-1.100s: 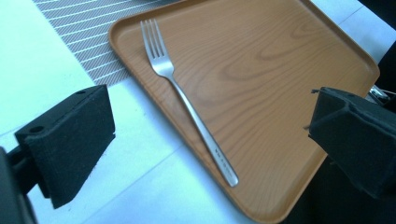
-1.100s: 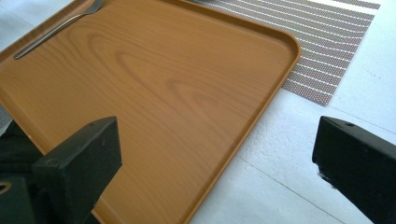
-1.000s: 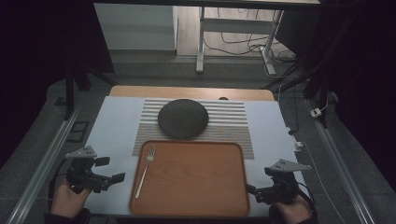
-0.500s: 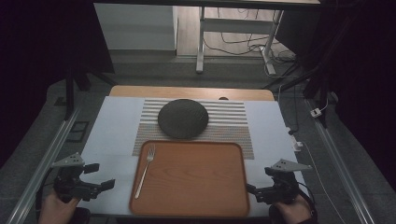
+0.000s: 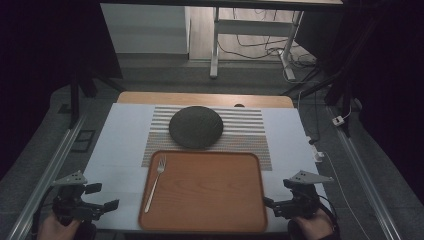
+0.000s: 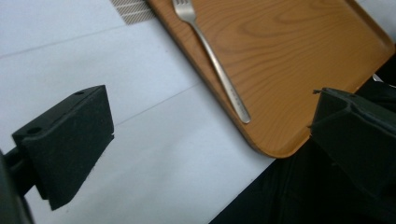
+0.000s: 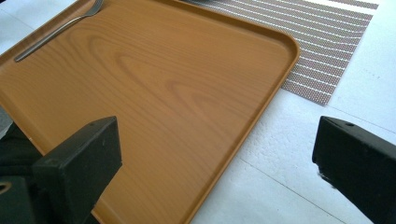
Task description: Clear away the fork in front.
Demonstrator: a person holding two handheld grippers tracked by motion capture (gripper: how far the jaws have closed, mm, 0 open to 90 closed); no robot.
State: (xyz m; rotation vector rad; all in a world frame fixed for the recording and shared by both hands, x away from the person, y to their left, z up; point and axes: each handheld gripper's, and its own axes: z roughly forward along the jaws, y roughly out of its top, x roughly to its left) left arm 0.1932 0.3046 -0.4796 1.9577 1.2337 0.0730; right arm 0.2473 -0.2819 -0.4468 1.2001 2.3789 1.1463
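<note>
- The left gripper (image 5: 102, 206) sat low at the table's near left corner, held from below by a hand (image 5: 52, 229), its jaws pointing right toward the tray (image 5: 210, 220).
- Its jaws stood wide apart and held nothing; white table cover (image 6: 154, 154) showed between them.
- The fork (image 5: 155, 175) lay on the tray's left side, tines pointing away from the person, well apart from both grippers.
- The right gripper (image 5: 268, 204) rested at the near right corner, just beside the tray's edge, jaws pointing left, spread wide and empty.
- A dark round plate (image 5: 195, 126) sat on the striped mat (image 5: 250, 135) beyond the tray.
</note>
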